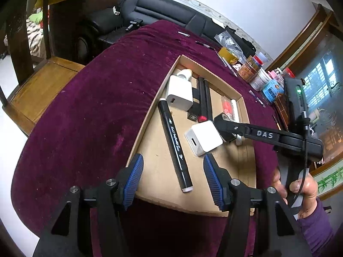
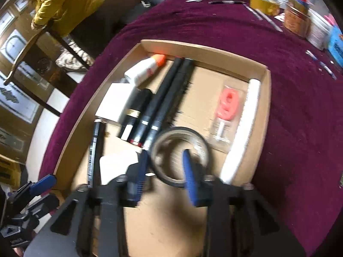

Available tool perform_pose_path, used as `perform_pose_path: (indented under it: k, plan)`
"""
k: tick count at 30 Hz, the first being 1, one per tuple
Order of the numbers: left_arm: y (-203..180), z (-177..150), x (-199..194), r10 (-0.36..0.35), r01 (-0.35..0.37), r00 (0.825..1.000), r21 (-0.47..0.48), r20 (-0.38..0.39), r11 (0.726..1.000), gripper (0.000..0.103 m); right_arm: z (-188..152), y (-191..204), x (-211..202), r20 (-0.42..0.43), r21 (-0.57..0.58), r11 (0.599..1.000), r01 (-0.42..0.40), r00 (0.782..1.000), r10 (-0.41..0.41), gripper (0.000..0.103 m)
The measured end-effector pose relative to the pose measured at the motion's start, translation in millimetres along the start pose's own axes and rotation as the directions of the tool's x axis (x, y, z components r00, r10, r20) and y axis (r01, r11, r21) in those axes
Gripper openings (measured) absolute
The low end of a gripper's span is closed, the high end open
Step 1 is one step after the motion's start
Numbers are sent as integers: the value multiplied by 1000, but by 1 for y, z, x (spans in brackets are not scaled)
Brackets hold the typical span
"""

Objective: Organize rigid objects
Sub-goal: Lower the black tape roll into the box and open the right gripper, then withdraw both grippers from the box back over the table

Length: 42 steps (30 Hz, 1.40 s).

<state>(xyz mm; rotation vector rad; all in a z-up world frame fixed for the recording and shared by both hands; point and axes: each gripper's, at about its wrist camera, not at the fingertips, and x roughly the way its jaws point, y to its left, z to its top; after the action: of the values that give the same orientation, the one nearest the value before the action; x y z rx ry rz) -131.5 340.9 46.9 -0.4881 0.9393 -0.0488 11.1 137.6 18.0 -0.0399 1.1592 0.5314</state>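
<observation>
A shallow cardboard tray (image 1: pixel 150 111) (image 2: pixel 120 64) lies on the purple cloth. In it are a black marker (image 1: pixel 174 143), two white charger cubes (image 1: pixel 203 138) (image 1: pixel 180 92), two black pens (image 2: pixel 169 90), a white glue bottle (image 2: pixel 143 70), a red item in a clear packet (image 2: pixel 227 105) and a white stick (image 2: pixel 244 128). My left gripper (image 1: pixel 172 177) is open and empty over the tray's near end. My right gripper (image 2: pixel 165 169) is shut on a roll of black tape (image 2: pixel 180 152), one finger inside the ring, above the tray.
Jars, a yellow tape roll (image 1: pixel 228 54) and pens stand along the table's far right edge. A black sofa (image 1: pixel 163 10) is behind the table, a wooden chair (image 1: pixel 40 79) at the left. A person in yellow (image 2: pixel 64 2) sits beyond the table.
</observation>
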Motion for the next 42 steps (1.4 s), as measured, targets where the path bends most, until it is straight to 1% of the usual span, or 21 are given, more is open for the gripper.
perform_pose_path:
  k: [1,3,5,6,7,9,13,15,17,19,21,24,25,26,32,35,38,42]
  plan:
    - [-1,-1,-1,2,-2,1000,3,0,1000,53,-1,-1,-3,6,-5,1000,-8,1000,8,35]
    - [-5,-5,-3,21,-21,1000,10,8,1000,59,-4,-4,-15,40,-4,999,-38,998,38,35]
    - [-8,-7,-6,46,-47,999,18,26,999,60,-7,-8,-32,83,-4,999,-42,996,42,35]
    - [-10,-8,-8,58,-58,998,23,34,998,61,-8,-10,-36,95,-5,999,-38,995,38,39]
    - [-12,-10,-9,65,-66,997,27,40,997,61,-10,-10,-42,111,-7,999,-32,993,32,45]
    - [-17,-13,-11,72,-74,996,35,47,997,63,-17,-16,-54,142,-11,1000,-11,990,12,50]
    - [-28,-19,-10,111,-114,993,56,52,992,64,-36,-26,-67,169,-19,999,29,985,-26,50]
    - [-31,-24,-9,133,-136,990,63,53,989,64,-44,-29,-68,177,-24,997,67,982,-62,50]
    - [-34,-28,-9,148,-151,988,66,55,986,64,-55,-33,-73,196,-33,993,116,975,-108,50]
    - [-37,-32,-10,167,-171,984,70,62,983,65,-66,-36,-79,222,-37,986,166,963,-154,50]
    - [-40,-34,-9,174,-177,983,74,56,981,65,-78,-38,-88,254,-40,974,221,945,-204,50]
    - [-49,-37,-9,176,-180,983,86,52,980,65,-93,-42,-99,299,-45,953,298,915,-272,62]
    - [-53,-38,-10,176,-181,983,93,54,979,65,-97,-44,-103,313,-43,946,321,904,-292,63]
    - [-59,-39,-10,177,-182,983,104,58,978,65,-102,-46,-107,328,-39,938,345,891,-314,63]
    - [-87,-43,-11,183,-193,980,148,76,970,65,-117,-64,-118,356,-11,904,428,846,-397,63]
    - [-101,-46,-11,184,-195,980,175,78,965,65,-123,-76,-122,356,17,894,448,833,-424,63]
    - [-115,-48,-7,189,-200,979,204,72,958,65,-128,-91,-125,351,45,889,455,826,-440,63]
    - [-128,-50,-2,186,-195,981,225,60,955,65,-133,-108,-130,343,75,887,455,824,-451,63]
